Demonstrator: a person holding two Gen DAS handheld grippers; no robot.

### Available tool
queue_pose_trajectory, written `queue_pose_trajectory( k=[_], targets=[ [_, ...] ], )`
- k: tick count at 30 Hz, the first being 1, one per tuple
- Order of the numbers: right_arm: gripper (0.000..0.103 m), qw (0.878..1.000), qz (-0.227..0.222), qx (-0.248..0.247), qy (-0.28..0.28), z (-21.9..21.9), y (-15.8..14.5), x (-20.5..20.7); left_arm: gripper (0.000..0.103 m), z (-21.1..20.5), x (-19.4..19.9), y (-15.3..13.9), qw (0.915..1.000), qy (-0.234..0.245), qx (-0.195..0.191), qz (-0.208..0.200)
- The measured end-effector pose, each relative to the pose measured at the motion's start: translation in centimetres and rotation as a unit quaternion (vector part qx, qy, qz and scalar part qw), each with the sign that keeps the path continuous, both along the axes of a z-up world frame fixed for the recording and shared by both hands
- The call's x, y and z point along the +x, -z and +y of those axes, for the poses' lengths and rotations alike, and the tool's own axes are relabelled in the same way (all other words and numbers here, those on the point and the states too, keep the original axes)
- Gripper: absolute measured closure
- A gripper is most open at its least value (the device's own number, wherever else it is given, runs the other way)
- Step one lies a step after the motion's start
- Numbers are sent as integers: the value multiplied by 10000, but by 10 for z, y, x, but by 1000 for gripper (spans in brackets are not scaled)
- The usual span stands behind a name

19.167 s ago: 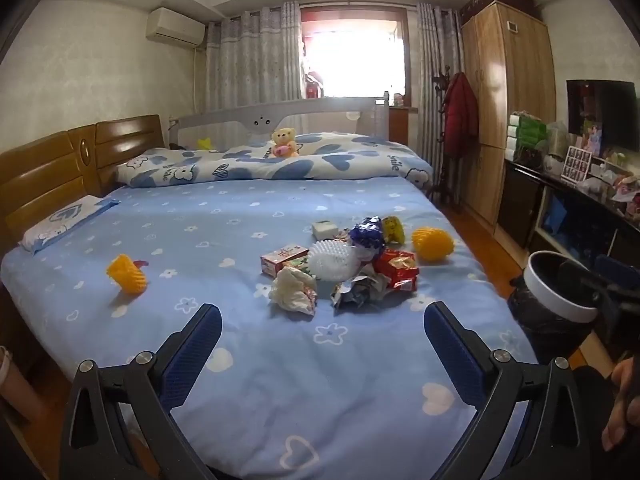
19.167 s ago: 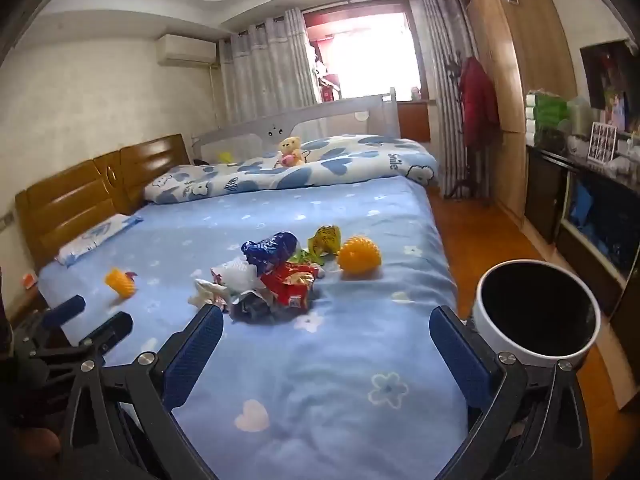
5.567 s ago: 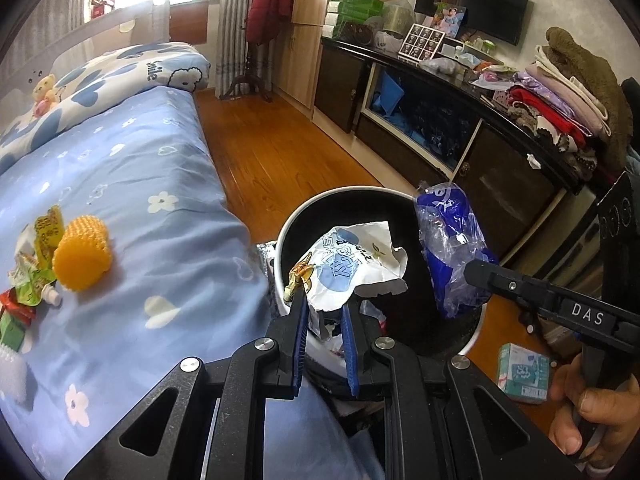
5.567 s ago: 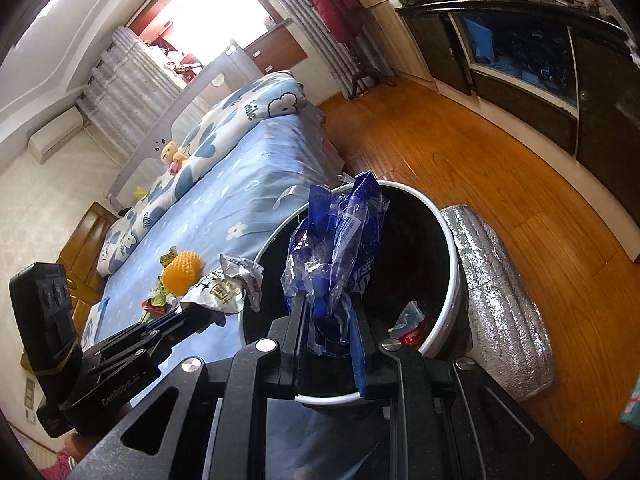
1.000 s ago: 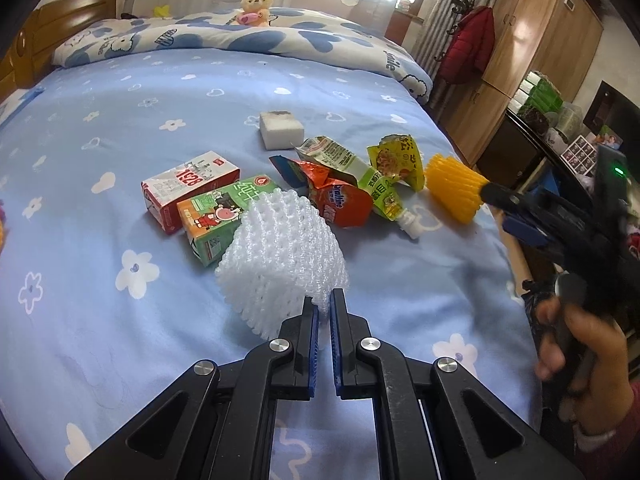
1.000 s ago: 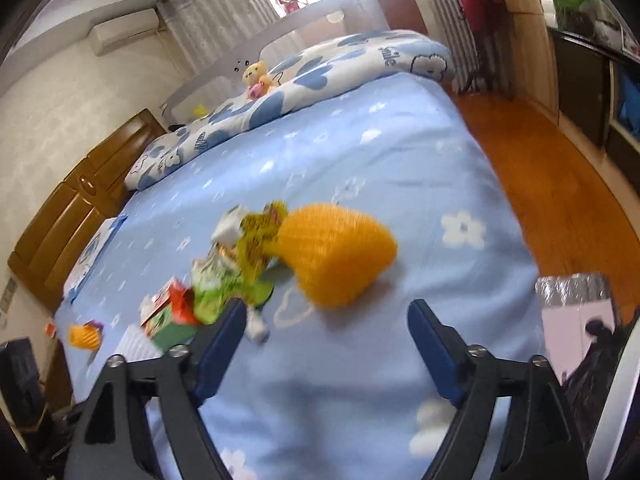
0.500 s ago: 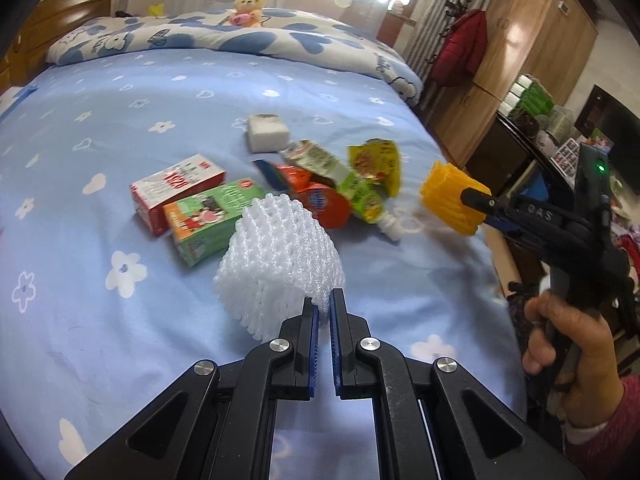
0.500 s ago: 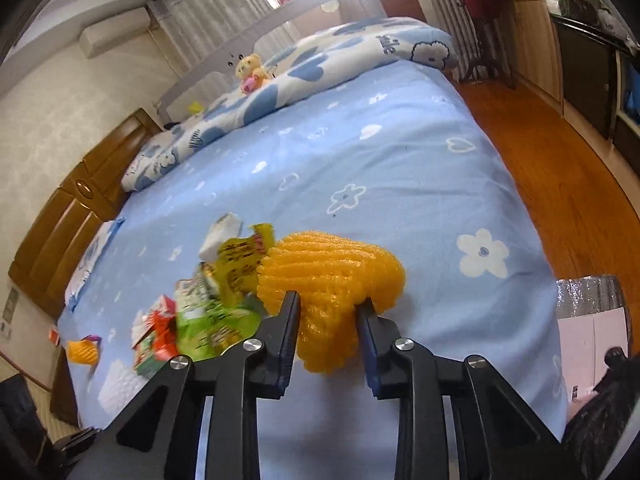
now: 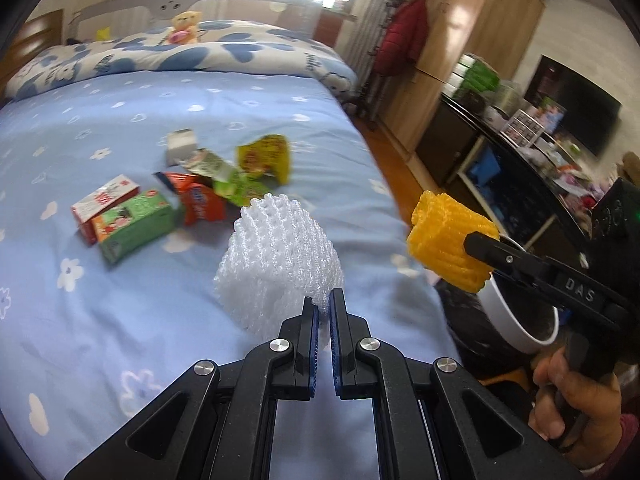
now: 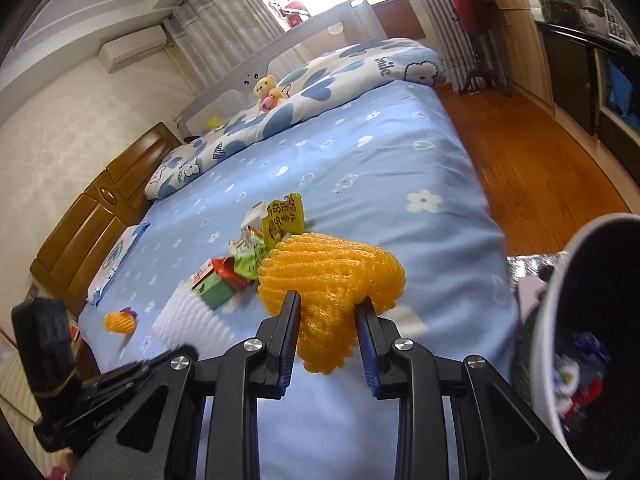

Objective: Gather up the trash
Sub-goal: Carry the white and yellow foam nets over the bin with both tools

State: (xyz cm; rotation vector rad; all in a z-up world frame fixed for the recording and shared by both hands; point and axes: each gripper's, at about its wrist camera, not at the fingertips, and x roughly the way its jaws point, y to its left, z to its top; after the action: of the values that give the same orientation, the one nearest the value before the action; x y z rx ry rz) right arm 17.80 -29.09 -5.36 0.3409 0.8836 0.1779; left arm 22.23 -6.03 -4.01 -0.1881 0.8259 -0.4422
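Left wrist view: left gripper (image 9: pixel 324 304) pinching white foam net (image 9: pixel 278 258), now lifting clear of the bed (image 9: pixel 120 320); wrappers (image 9: pixel 208 184) lying behind.

Right wrist view: right gripper (image 10: pixel 327 312) squeezing yellow foam net (image 10: pixel 332 276), now raised off the bed beside the bin (image 10: pixel 560 320), closer than half a second ago.
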Motion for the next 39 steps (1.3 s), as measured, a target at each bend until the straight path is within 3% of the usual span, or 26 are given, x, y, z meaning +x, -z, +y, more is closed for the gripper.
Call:
queue_pose_trajectory(
  k=[15, 39],
  targets=[
    [75, 9977, -83, -134, 653, -62, -26, -63, 99, -71, -27, -14, 9959, 897, 82, -81],
    [75, 9871, -102, -146, 1592, -159, -32, -105, 99, -181, -1, -20, 9813, 1891, 277, -215]
  ],
)
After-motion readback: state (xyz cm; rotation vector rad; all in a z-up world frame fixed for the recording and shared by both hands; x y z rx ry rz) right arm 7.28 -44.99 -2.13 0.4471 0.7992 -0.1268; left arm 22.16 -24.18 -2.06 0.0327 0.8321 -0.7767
